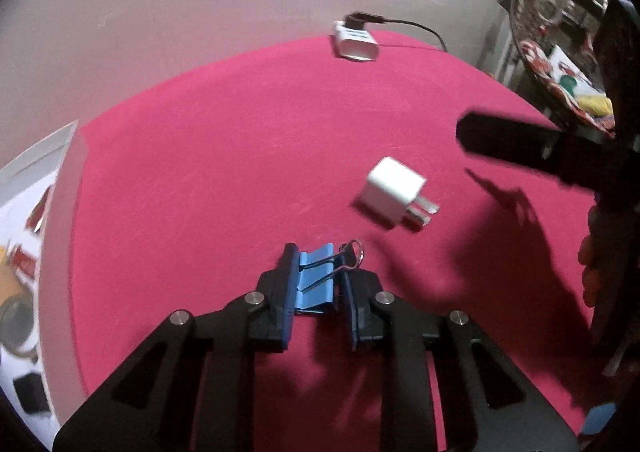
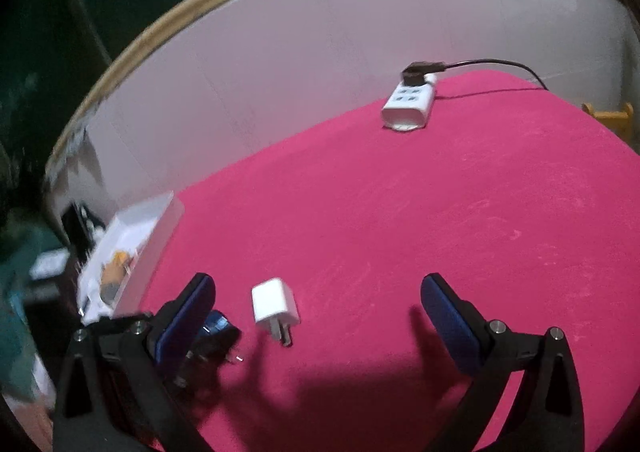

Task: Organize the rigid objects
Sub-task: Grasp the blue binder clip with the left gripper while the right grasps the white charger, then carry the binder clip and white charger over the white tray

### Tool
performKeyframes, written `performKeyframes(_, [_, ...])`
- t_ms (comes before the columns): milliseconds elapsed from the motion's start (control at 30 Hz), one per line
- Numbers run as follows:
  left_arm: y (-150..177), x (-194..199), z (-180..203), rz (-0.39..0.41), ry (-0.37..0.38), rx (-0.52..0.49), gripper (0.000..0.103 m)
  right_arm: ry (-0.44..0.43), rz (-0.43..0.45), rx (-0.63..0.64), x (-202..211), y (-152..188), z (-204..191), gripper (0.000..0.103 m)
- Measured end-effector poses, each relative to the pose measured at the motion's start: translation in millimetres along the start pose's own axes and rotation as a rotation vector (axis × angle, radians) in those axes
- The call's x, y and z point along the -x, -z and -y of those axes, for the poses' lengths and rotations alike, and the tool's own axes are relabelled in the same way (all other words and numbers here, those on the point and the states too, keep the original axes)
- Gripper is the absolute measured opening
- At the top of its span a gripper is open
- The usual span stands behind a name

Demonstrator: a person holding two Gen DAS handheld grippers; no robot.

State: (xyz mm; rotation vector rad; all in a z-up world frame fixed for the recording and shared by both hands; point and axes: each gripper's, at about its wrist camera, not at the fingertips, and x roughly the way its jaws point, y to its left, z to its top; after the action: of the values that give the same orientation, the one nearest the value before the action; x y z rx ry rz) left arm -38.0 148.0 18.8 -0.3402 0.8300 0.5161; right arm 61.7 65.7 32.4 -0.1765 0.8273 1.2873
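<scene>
1. My left gripper (image 1: 318,284) is clamped on the blue binder clip (image 1: 316,278), light, springy steel; pads hold its flat sides.
2. My right gripper (image 2: 318,312) is spread wide above the white charger plug (image 2: 276,306) on the pink cloth (image 2: 400,232); light, stiff, smooth, so I'd pinch its flat faces, not the prongs.

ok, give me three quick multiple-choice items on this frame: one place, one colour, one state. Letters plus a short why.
1. Where is the power strip?
A. at the far edge of the cloth by the wall
B. between the right gripper's fingers
C. inside the clear box

2. What colour is the binder clip?
A. green
B. blue
C. yellow

3. What state is the right gripper in?
A. shut on the charger
B. shut on nothing
C. open

Answers:
1 A: it lies at the far side of the red cloth, with a black cable plugged in.
2 B: the body in the left gripper is blue.
3 C: fingers are spread, and the white charger lies free between them.
</scene>
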Motion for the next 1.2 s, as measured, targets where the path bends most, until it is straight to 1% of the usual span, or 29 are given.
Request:
performKeyframes(100, [8,8,-10,0.006,-0.004,0.044,0.019,0.004,-0.043,0.062,-13,4,-16,0.102])
performKeyframes(133, [12,13,-12,0.009,-0.006,0.056,0.019,0.008,-0.054,0.083,-17,6,-21,0.1])
performKeyframes(167, [15,18,-15,0.014,-0.01,0.071,0.019,0.016,-0.066,0.103,-22,8,-26,0.095])
performKeyframes(233, [15,21,-19,0.02,-0.021,0.091,0.019,0.037,-0.096,0.137,-32,12,-34,0.091])
performKeyframes(300, [15,27,-22,0.03,-0.03,0.107,0.019,0.051,-0.12,0.153,-42,14,-37,0.079])
performKeyframes(333, [13,27,-22,0.034,-0.029,0.112,0.019,0.063,-0.131,0.16,-46,15,-38,0.069])
performKeyframes(367, [14,30,-23,0.039,-0.029,0.117,0.019,0.077,-0.127,0.176,-48,14,-40,0.067])
performKeyframes(400, [14,34,-23,0.046,-0.029,0.12,0.019,0.071,-0.124,0.184,-48,14,-42,0.061])
performKeyframes(433, [14,37,-23,0.051,-0.03,0.12,0.019,0.063,-0.125,0.194,-48,13,-44,0.04])
performKeyframes(467, [14,39,-22,0.057,-0.033,0.12,0.019,0.072,-0.123,0.202,-48,13,-46,0.033])
performKeyframes(500, [14,41,-22,0.061,-0.036,0.121,0.019,0.075,-0.122,0.212,-47,14,-47,0.031])
performKeyframes(533, [14,44,-22,0.066,-0.039,0.123,0.019,0.074,-0.12,0.214,-46,14,-47,0.026])
performKeyframes(600, [13,49,-22,0.08,-0.047,0.125,0.019,0.062,-0.097,0.203,-39,13,-46,0.025])
performKeyframes(767, [12,75,-28,0.138,-0.075,0.142,0.019,0.004,-0.005,0.168,-6,-1,-51,0.025])
performKeyframes(900, [13,96,-36,0.186,-0.11,0.163,0.019,-0.046,0.063,0.194,20,-10,-72,0.025])
performKeyframes(1000, [14,111,-46,0.218,-0.146,0.182,0.019,-0.09,0.101,0.226,33,-15,-97,0.025])
performKeyframes(1100, [17,124,-56,0.247,-0.184,0.201,0.019,-0.119,0.12,0.253,39,-18,-116,0.025])
performKeyframes(1200, [20,137,-71,0.273,-0.217,0.232,0.019,-0.147,0.121,0.281,39,-24,-134,0.025])
